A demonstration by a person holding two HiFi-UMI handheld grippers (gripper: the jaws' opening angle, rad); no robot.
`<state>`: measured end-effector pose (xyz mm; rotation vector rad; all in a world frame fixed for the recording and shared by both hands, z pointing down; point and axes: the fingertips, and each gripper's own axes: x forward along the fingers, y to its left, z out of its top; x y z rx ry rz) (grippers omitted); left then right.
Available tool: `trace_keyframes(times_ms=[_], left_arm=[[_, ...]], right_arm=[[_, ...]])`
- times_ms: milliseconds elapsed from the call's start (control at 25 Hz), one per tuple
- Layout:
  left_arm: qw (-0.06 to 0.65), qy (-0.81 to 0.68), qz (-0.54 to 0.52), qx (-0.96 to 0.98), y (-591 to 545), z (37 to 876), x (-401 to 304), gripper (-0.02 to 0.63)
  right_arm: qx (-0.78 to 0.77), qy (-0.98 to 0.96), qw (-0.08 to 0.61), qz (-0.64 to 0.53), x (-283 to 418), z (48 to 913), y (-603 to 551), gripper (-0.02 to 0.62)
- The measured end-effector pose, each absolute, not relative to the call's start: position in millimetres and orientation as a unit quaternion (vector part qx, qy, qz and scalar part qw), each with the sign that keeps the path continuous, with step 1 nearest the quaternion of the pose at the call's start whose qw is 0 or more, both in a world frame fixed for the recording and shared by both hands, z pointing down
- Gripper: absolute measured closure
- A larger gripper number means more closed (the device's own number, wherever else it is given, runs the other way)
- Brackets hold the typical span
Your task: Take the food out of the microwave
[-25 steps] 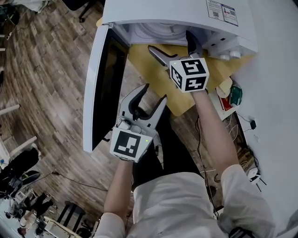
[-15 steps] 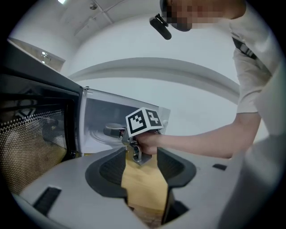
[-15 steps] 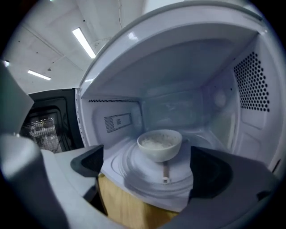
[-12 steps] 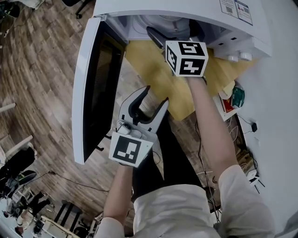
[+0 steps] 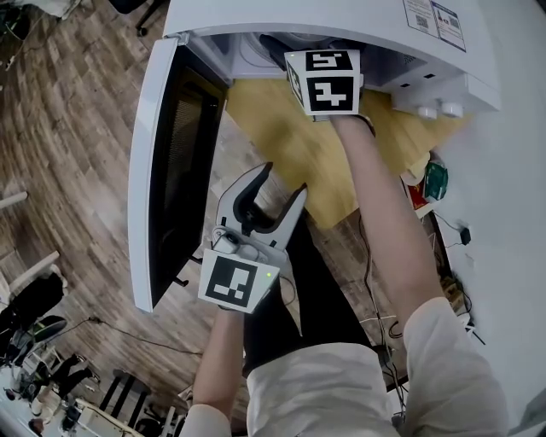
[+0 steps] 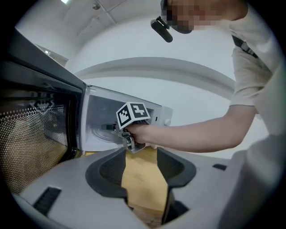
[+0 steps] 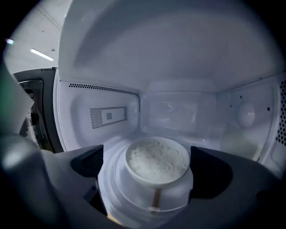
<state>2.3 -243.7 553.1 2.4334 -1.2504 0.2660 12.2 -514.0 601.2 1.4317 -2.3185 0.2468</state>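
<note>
The white microwave stands open, its door swung out to the left. Inside, a white bowl of rice sits on the glass turntable. My right gripper is open and reaches into the cavity, one jaw on each side of the bowl; contact cannot be told. In the head view only its marker cube shows at the microwave's mouth. My left gripper is open and holds nothing, lower down in front of the yellow table.
The open door stands as a wall left of both grippers. The microwave's knobs are at the right. Cables and a green object lie on the floor at the right. Wooden floor spreads to the left.
My right gripper has gone deeper into the microwave, so its jaws are now hidden in the head view. The left gripper has barely moved.
</note>
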Motion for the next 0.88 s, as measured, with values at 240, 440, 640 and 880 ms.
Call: trace_keyframes(times_ms=[240, 440, 640, 880], left_arm=[[0.197, -0.448, 0.096, 0.867, -248.1, 552.8, 1.7, 0.407], [0.196, -0.45, 0.097, 0.866, -251.9, 552.0, 0.5, 0.407], [0.196, -0.45, 0.097, 0.866, -252.5, 552.0, 2.4, 0.407], [0.199, -0.453, 0.097, 0.864, -252.2, 552.6, 4.7, 0.407]], right_arm=[[0.517, -0.825, 0.209, 0.094, 11.0, 605.6, -529.6, 0.021], [0.523, -0.816, 0.231, 0.084, 14.3, 607.4, -534.3, 0.021], [0.525, -0.811, 0.247, 0.076, 19.6, 610.0, -538.2, 0.023], [0.513, -0.816, 0.258, 0.072, 16.9, 620.3, -533.9, 0.029]])
